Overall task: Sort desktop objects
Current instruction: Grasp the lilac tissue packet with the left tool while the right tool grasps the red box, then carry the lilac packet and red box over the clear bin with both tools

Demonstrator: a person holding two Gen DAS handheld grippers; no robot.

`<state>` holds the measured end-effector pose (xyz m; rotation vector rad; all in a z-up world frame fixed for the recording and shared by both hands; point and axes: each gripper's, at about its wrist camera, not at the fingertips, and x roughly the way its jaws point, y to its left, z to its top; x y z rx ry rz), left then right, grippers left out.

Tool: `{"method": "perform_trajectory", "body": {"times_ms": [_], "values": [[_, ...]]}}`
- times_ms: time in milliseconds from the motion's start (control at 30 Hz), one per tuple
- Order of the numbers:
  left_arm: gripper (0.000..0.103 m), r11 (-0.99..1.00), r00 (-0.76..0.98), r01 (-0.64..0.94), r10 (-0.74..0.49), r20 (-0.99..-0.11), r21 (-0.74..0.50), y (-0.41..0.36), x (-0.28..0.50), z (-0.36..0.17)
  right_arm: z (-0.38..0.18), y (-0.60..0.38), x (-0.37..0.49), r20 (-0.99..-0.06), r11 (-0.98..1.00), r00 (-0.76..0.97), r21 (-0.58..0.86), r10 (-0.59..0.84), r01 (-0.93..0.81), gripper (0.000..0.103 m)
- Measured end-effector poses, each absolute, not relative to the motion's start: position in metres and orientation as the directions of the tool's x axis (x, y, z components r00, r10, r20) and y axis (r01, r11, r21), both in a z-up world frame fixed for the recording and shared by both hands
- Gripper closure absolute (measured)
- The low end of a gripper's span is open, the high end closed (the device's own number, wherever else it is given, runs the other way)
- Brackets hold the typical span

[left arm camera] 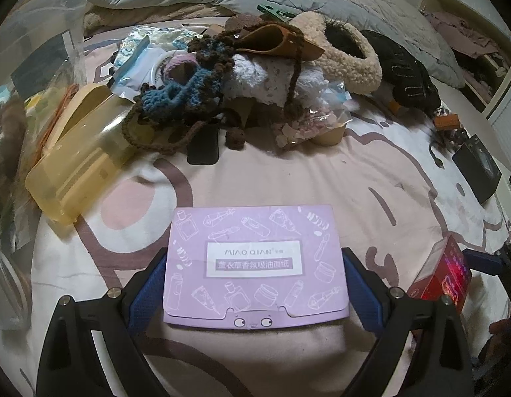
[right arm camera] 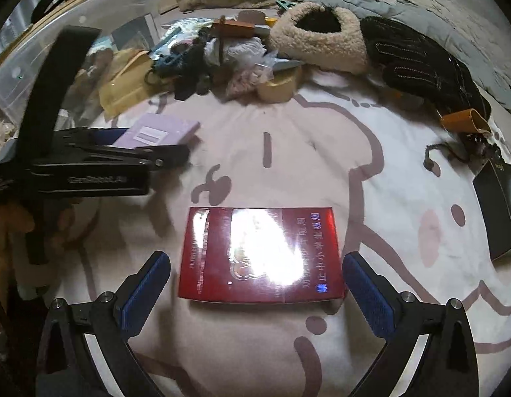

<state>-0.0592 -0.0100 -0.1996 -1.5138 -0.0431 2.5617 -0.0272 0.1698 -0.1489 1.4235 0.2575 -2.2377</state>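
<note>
A flat purple pack of blotting paper [left arm camera: 255,264] sits between the blue pads of my left gripper [left arm camera: 255,259], and both pads touch its side edges. In the right wrist view the same pack [right arm camera: 159,130] shows in the left gripper [right arm camera: 149,150], low over the bedsheet. A glossy red box [right arm camera: 260,254] lies flat on the sheet between the fingers of my right gripper [right arm camera: 255,259]. That gripper stands wide open, with a gap on each side of the box. The red box [left arm camera: 444,274] also shows at the right of the left wrist view.
A pile of knitted items, a fleece slipper [left arm camera: 348,56] and small bags lies at the back. A yellow plastic case [left arm camera: 76,162] and a clear bin [right arm camera: 33,59] are to the left. Black gloves [right arm camera: 417,63] and a black box [right arm camera: 500,211] are to the right.
</note>
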Motion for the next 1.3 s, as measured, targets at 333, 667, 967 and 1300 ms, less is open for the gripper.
{"method": "perform_trajectory", "body": {"times_ms": [333,667,967,1300], "values": [[0.006,-0.986,-0.489,-0.119,0.159,-0.858,-0.116,-0.012,-0.056,-0.193,-0.139,0.185,-0.031,-0.870,-0.896,-0.401,0.095,-0.286,0.434,0.013],[0.006,-0.978,-0.522,-0.170,0.192,-0.831,-0.120,0.004,-0.047,-0.176,-0.119,0.210,-0.047,-0.837,-0.934,-0.456,0.163,-0.302,0.319,0.013],[0.006,-0.967,-0.583,-0.212,0.243,-0.775,-0.144,0.014,-0.026,-0.131,-0.078,0.234,-0.044,-0.763,-0.942,-0.555,0.232,-0.331,0.243,0.013],[0.006,-0.964,-0.698,-0.254,0.236,-0.676,-0.074,-0.005,0.010,-0.044,-0.024,0.231,-0.035,-0.702,-0.929,-0.609,0.285,-0.369,0.235,0.013]]}}
